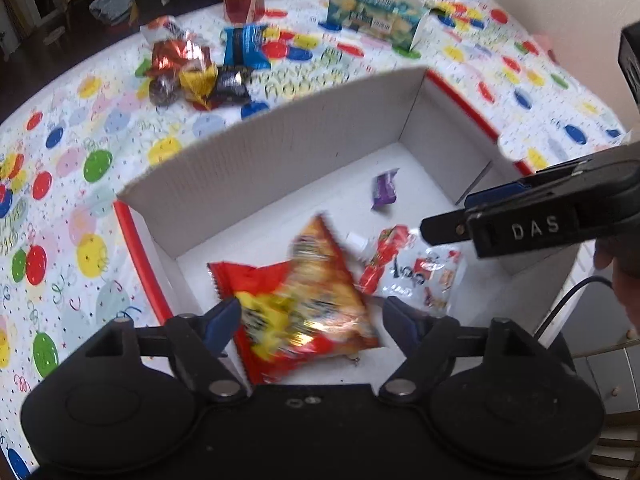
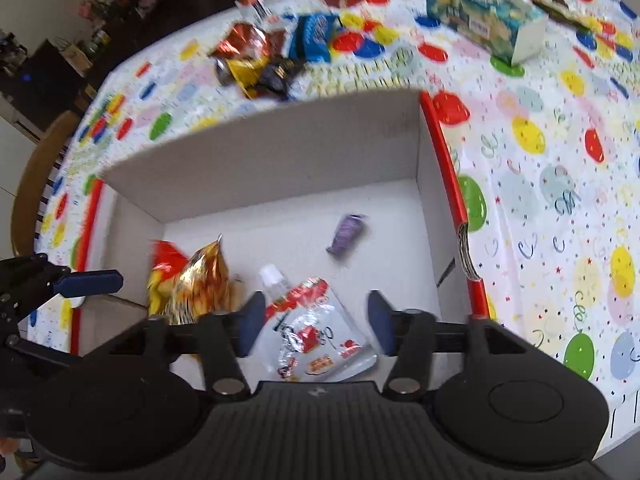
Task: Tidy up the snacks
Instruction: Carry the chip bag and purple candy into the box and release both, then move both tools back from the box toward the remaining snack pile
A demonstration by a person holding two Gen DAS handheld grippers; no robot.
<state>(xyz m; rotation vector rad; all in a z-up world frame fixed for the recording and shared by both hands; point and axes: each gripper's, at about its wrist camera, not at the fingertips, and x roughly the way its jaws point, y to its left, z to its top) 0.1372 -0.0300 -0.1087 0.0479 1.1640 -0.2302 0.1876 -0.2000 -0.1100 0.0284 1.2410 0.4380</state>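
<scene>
Your left hand-held gripper (image 1: 310,320) hangs open over the chip bag (image 1: 304,300) inside the cardboard box (image 1: 280,148). Your right hand-held gripper (image 2: 316,322) is open too, above the clear pouch (image 2: 320,336), gripping nothing; loose snacks (image 1: 192,76) wait on the bench (image 1: 80,200).

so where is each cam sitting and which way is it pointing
Left wrist: sits on the left gripper, aimed down into the white box over the red chip bag; the right gripper and part of a hand show at right.
Right wrist: sits on the right gripper, above the clear pouch; the left gripper shows at left.
Shared: box, chip bag, pouch, purple candy, the snack pile beyond.
</scene>
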